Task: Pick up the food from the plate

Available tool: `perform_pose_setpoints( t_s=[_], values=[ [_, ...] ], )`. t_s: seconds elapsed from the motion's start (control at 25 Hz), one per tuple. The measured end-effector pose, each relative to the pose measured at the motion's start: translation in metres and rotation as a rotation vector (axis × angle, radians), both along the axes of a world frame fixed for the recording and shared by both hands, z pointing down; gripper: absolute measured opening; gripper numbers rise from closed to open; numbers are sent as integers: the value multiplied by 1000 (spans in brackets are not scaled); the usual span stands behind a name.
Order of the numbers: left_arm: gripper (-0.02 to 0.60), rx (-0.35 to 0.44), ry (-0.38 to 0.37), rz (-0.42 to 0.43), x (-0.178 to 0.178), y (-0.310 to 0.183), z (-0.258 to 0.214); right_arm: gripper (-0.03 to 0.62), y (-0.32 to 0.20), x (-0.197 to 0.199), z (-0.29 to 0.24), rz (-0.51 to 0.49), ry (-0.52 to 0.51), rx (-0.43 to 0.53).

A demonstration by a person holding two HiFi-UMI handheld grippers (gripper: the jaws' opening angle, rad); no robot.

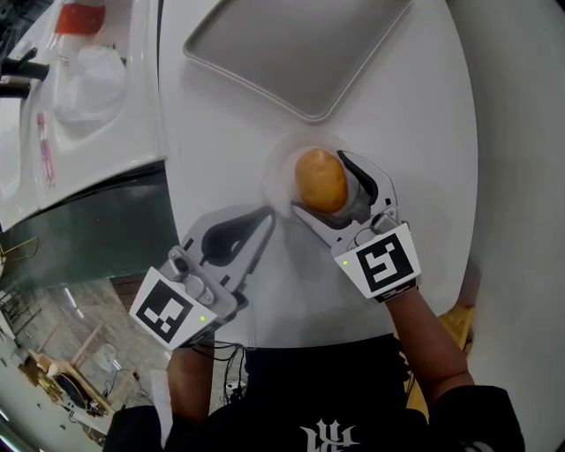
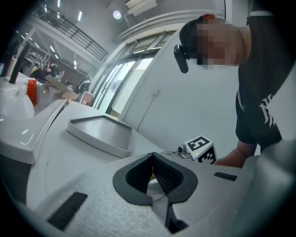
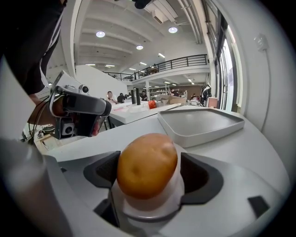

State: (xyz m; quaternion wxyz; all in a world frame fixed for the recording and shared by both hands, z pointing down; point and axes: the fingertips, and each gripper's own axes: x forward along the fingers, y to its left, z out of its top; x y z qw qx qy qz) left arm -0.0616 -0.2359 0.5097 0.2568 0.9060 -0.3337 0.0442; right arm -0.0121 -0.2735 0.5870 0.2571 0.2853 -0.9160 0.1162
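Observation:
A tan potato point(image 1: 320, 179) point(image 3: 147, 164) rests on a small white plate point(image 1: 281, 172) point(image 3: 152, 206) in the middle of the round white table. My right gripper point(image 1: 322, 184) point(image 3: 148, 180) reaches in from the near right, its jaws on either side of the potato and shut on it. My left gripper point(image 1: 267, 212) point(image 2: 153, 159) is shut and holds nothing, with its tip right by the plate's near-left edge. In the left gripper view the plate is mostly hidden behind the jaws.
A large grey tray point(image 1: 300, 44) point(image 2: 99, 132) point(image 3: 199, 122) lies beyond the plate at the far side of the table. A white counter point(image 1: 106, 132) with a plastic bag and a red item point(image 1: 79, 18) stands at the left. The table's rim runs close on the right.

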Motion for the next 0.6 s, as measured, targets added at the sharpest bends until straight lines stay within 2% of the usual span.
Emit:
perform_pose_setpoints(
  t_s=[0.36,0.6],
  values=[
    [8,-7,-1,-2,0,3,2,383,-1,1,3,-9,12,2],
    [8,-2,0,-17,-5,12,-2,357,3,0,0,-31,17,23]
  ],
)
